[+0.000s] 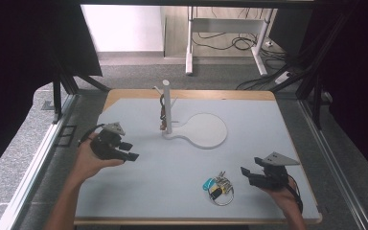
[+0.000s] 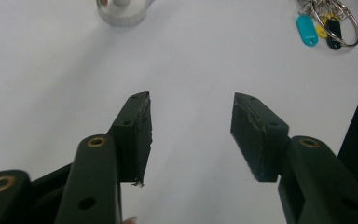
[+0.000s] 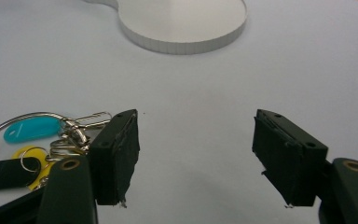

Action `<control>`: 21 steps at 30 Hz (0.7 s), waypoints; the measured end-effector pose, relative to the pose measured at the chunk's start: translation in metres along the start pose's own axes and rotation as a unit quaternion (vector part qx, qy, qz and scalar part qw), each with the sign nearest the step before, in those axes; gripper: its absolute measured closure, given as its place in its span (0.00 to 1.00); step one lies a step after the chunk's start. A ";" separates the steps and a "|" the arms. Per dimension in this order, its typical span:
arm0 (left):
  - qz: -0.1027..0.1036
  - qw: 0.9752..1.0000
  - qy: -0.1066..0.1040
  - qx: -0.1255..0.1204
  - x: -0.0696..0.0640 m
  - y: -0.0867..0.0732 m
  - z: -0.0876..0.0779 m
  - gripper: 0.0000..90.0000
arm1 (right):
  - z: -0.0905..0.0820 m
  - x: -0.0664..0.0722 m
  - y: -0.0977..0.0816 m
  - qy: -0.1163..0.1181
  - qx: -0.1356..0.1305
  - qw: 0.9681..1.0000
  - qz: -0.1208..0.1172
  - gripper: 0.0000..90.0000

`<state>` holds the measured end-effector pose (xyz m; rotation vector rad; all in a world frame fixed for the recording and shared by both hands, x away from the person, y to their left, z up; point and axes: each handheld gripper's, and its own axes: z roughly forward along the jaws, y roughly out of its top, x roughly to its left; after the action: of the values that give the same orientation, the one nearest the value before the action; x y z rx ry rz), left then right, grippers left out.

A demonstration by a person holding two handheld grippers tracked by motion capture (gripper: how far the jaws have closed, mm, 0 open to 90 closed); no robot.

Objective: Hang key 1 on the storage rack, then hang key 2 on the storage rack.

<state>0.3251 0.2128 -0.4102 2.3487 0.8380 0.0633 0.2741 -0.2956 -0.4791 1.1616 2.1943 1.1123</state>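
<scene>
A bunch of keys [image 1: 218, 186] on a big ring, with teal, yellow and black tags, lies on the white tabletop near the front. In the right gripper view the bunch of keys [image 3: 32, 144] rests just left of my left jaw, outside the gap. My right gripper [image 1: 247, 175] [image 3: 196, 154] is open over bare table, right of the keys. My left gripper [image 1: 130, 151] [image 2: 191, 135] is open too, low over the table's left side with nothing between its jaws; the bunch of keys [image 2: 328, 23] lies far ahead of it.
A white stand [image 1: 166, 110] with an upright post and side pegs rises at mid-table, and a small brown item [image 1: 163, 115] hangs on it. Its round flat base disc [image 1: 205, 130] [image 3: 182, 21] lies to the right. The table's wooden edge [image 1: 191, 94] runs behind.
</scene>
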 end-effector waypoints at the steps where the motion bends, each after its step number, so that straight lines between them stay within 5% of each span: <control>1: 0.000 1.000 -0.005 0.003 -0.001 -0.002 0.003 0.52 | 0.000 0.001 0.000 0.001 0.001 1.000 -0.003 0.37; 12: 0.032 0.999 -0.001 0.014 -0.016 -0.006 0.025 0.48 | -0.001 0.006 0.008 0.002 0.001 1.000 -0.020 0.40; 15: 0.022 1.000 -0.010 0.013 -0.013 -0.010 0.030 0.48 | -0.006 0.008 0.013 0.018 -0.002 0.999 -0.029 0.40; 17: 0.023 1.000 0.003 0.020 -0.012 -0.014 0.033 0.48 | -0.008 0.008 0.016 0.028 0.008 0.999 -0.036 0.40; 21: 0.013 1.000 -0.023 0.009 -0.011 -0.019 0.035 0.47 | -0.009 0.009 0.019 0.058 0.038 0.995 -0.067 0.37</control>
<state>0.3144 0.1986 -0.4475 2.3679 0.7903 0.0135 0.2723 -0.2862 -0.4587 0.9866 2.3834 1.0734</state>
